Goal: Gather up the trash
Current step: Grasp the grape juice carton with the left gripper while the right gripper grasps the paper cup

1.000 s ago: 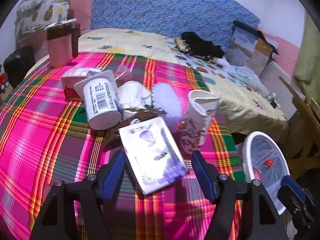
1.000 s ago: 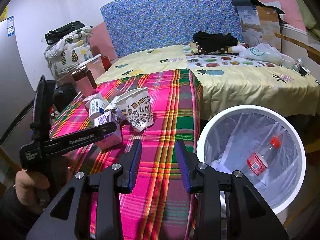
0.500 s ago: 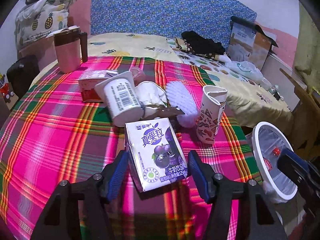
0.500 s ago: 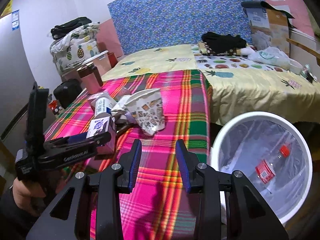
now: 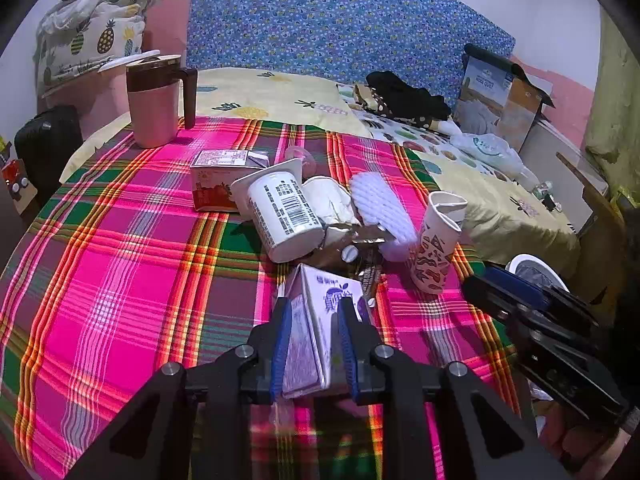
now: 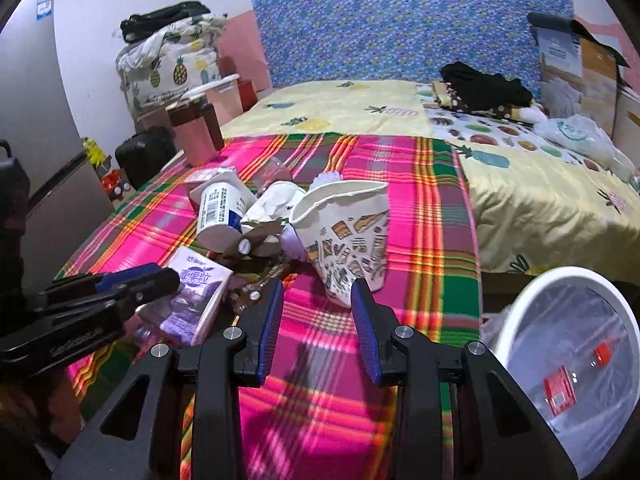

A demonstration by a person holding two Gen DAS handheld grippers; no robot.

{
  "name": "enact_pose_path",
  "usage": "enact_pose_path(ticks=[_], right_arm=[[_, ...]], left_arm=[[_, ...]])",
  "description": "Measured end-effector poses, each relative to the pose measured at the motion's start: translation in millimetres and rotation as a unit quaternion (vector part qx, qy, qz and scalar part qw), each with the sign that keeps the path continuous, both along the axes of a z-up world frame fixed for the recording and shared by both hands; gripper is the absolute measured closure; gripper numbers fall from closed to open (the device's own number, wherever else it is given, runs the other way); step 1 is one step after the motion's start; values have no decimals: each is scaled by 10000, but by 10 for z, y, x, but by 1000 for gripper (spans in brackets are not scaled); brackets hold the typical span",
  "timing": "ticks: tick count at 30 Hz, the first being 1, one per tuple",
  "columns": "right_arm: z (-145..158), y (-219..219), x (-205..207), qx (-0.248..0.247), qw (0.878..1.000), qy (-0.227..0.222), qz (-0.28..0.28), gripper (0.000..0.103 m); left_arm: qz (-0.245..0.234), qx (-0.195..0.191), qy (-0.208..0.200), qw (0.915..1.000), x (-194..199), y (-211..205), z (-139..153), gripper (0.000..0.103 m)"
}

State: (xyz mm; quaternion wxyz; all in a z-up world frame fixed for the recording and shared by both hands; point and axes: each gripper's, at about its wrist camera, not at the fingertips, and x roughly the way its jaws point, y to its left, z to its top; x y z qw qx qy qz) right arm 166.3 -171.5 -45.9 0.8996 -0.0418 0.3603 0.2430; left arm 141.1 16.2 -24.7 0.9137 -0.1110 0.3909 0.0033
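My left gripper (image 5: 314, 312) is shut on a purple juice carton (image 5: 324, 320) that rests on the plaid tablecloth (image 5: 120, 280); it also shows in the right wrist view (image 6: 196, 292). Behind it lies a trash pile: a white barcode cup (image 5: 286, 216), crumpled paper (image 5: 328, 200), a brown wrapper (image 5: 360, 244), a red carton (image 5: 218, 184) and a patterned paper cup (image 5: 438, 240). My right gripper (image 6: 316, 292) is open and empty, just in front of the patterned cup (image 6: 348, 236). A white bin (image 6: 568, 360) with a bottle inside stands at the right, below the table edge.
A pink mug (image 5: 154, 104) with a brown lid stands at the table's far left. A white brush (image 5: 380, 204) lies in the pile. A bed with a yellow sheet (image 6: 360, 108) lies behind the table. A wooden chair (image 5: 596, 208) stands at the right.
My left gripper closed on the purple carton, which now stands on edge between the fingers. My right gripper moved forward to the patterned cup and opened wider.
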Motion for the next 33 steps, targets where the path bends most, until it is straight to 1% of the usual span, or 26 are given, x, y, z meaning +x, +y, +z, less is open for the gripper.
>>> enact_pose_path(ticks=[1, 5, 7, 8, 9, 10, 11, 12, 19, 28, 33], right_arm=[[-12, 10, 16, -38, 10000, 11, 11, 67], [-55, 64, 105, -125, 9999, 66, 43, 67], [-67, 86, 128, -143, 9998, 79, 62, 68], [-73, 96, 136, -161, 9998, 79, 82, 76], [-79, 106, 141, -188, 9998, 82, 89, 82], [-80, 119, 153, -196, 9997, 86, 89, 84], [-80, 124, 155, -202, 9997, 88, 85, 89], [-74, 118, 154, -215, 9997, 67, 60, 90], [18, 13, 87, -91, 10000, -6, -34, 96], [74, -58, -1, 42, 10000, -66, -50, 96], [103, -131, -35, 133, 9998, -86, -124, 97]], left_arm=[[1, 19, 12, 10000, 12, 11, -19, 80], [-101, -141, 99, 9998, 48, 64, -84, 80], [-129, -243, 110, 9996, 53, 87, -100, 78], [-146, -275, 118, 9994, 60, 95, -106, 75], [-160, -307, 127, 9993, 65, 101, -113, 66], [-158, -342, 133, 9992, 67, 106, -121, 58], [-162, -389, 122, 9990, 68, 118, -127, 54], [-167, -426, 110, 9989, 60, 119, -128, 51], [-287, -286, 139, 9991, 26, -12, -133, 49], [-325, 345, 57, 9989, 30, -238, -119, 49], [-339, 488, 82, 9982, 42, -284, -101, 49]])
